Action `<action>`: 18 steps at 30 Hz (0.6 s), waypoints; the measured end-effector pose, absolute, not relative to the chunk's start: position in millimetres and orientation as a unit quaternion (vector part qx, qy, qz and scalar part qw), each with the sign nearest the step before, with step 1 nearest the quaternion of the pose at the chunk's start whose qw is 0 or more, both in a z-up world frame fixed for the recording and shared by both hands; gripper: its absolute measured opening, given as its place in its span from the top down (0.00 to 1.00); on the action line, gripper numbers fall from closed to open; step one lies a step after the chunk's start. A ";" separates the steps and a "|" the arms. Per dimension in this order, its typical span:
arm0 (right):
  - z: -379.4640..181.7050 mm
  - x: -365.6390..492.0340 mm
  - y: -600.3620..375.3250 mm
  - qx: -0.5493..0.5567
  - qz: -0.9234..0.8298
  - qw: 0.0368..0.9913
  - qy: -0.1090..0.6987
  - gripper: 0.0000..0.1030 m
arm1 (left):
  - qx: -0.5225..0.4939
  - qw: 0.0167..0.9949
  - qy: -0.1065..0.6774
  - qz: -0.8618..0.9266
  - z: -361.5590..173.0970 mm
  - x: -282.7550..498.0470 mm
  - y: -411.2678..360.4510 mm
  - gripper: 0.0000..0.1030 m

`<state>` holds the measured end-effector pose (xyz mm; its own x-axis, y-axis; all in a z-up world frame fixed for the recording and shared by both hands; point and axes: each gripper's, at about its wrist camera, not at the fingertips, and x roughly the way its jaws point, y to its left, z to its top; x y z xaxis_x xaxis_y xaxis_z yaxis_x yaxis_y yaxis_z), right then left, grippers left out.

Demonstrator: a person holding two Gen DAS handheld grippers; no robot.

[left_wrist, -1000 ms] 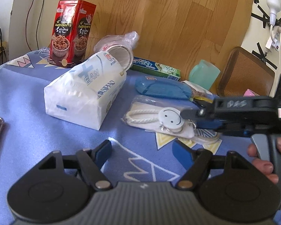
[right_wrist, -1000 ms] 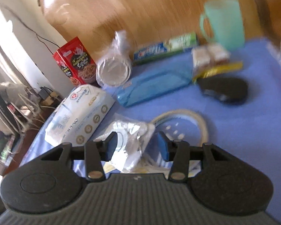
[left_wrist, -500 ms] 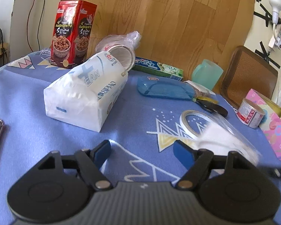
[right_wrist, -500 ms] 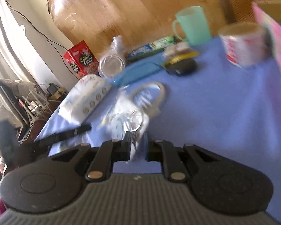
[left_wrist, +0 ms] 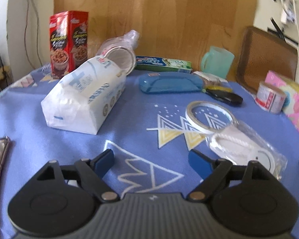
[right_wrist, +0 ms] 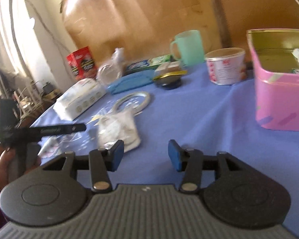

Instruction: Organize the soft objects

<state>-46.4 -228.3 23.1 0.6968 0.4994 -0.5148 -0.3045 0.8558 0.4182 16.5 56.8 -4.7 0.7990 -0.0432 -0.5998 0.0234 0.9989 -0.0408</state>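
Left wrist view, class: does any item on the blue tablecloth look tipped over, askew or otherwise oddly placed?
Yes. The bagged stack of cups lies on its side, propped on the tissue pack. The clear packet with white cord overlaps the edge of the tape ring.

Ahead of your left claw, the tissue pack lies to the left and the tape ring to the right. The bagged rope touches the ring's near side, just right of that claw. The tin sits ahead-right of your right claw.

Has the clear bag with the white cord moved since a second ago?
Yes. The clear bag went rightward: it lay left of the tape ring, below the blue case; now it lies right of the ring.
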 end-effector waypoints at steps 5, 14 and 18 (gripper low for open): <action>19.0 -42.6 -235.2 0.164 0.202 0.915 0.309 0.50 | -0.010 0.946 0.324 -0.024 -6.7 20.5 54.3 0.12; 18.4 -33.4 -229.5 0.148 0.185 0.920 0.313 0.50 | -0.030 0.947 0.318 -0.035 -6.1 19.8 60.4 0.11; 17.6 -29.6 -224.9 0.143 0.186 0.920 0.313 0.50 | -0.039 0.947 0.315 -0.040 -5.5 18.4 63.1 0.11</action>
<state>-29.6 -224.9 17.6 0.7346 0.4318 -0.5233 -0.2520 0.8898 0.3805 18.4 63.1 -5.5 0.7980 -0.0999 -0.5943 0.0508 0.9938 -0.0988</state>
